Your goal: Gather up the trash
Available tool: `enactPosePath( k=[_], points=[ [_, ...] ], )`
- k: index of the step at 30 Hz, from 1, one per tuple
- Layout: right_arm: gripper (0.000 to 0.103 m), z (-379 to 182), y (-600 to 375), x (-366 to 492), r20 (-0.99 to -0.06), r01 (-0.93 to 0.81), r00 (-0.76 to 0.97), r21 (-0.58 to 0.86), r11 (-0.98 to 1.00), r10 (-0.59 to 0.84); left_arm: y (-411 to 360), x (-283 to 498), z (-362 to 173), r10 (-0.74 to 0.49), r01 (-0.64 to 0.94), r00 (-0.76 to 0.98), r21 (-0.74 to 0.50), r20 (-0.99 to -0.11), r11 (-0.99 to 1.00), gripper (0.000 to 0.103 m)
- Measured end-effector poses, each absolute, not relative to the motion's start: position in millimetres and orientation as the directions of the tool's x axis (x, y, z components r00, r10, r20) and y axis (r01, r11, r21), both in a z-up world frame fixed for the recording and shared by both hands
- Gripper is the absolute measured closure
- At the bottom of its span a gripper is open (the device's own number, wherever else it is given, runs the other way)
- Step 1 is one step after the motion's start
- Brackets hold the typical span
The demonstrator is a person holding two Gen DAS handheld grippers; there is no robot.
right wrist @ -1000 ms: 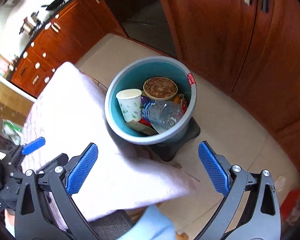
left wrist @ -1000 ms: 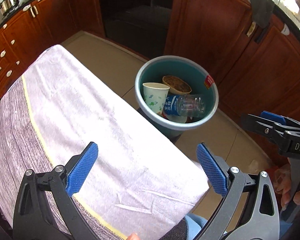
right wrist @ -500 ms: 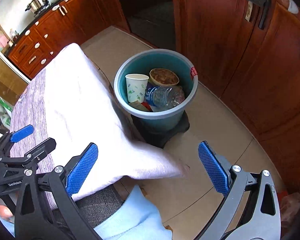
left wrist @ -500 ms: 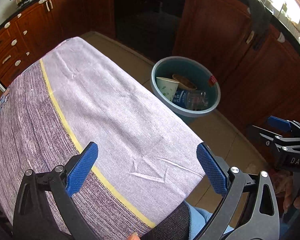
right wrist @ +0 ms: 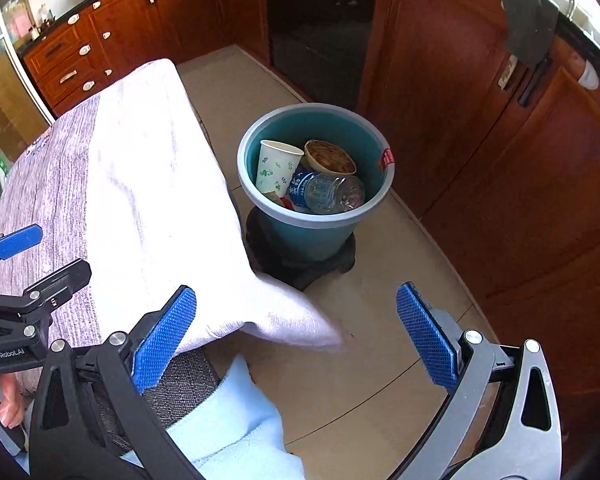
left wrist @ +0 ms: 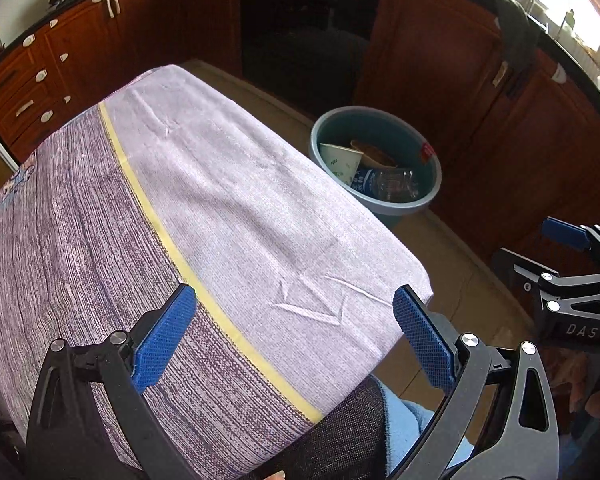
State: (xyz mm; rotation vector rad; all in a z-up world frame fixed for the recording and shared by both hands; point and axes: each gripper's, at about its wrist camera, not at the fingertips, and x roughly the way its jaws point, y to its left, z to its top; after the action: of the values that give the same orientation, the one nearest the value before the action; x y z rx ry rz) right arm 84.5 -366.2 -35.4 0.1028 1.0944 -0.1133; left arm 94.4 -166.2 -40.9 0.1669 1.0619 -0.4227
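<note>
A teal bin [right wrist: 315, 222] stands on the floor beside the table; it also shows in the left wrist view [left wrist: 430, 196]. Inside lie a white paper cup [right wrist: 278, 166], a brown bowl [right wrist: 330, 157] and a clear plastic bottle [right wrist: 326, 193]. My left gripper [left wrist: 294, 338] is open and empty above the table's near end. My right gripper [right wrist: 296, 338] is open and empty above the floor, near the table corner and short of the bin.
The table [left wrist: 180, 220] wears a purple-grey cloth with a yellow stripe. Dark wooden cabinets [right wrist: 520, 160] and a black oven [right wrist: 320, 20] ring the tiled floor [right wrist: 360, 340]. A chair back [right wrist: 180, 384] and my light blue sleeve [right wrist: 228, 420] are close below.
Both grippers have pulled back and up from the bin, which now looks smaller and farther. More of the tablecloth shows in the left wrist view. Both jaws stay open.
</note>
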Motion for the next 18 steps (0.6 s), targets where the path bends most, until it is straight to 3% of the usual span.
enactPosePath(
  k=[18],
  points=[
    [0.007,-44.2,-371.2,84.9,-0.902,0.159,0.43,0.052,0.986,-0.022,-170.6,88.7,-46.0,-0.24,0.437,0.414,-0.039,-0.878,0.899,0.004]
  ],
)
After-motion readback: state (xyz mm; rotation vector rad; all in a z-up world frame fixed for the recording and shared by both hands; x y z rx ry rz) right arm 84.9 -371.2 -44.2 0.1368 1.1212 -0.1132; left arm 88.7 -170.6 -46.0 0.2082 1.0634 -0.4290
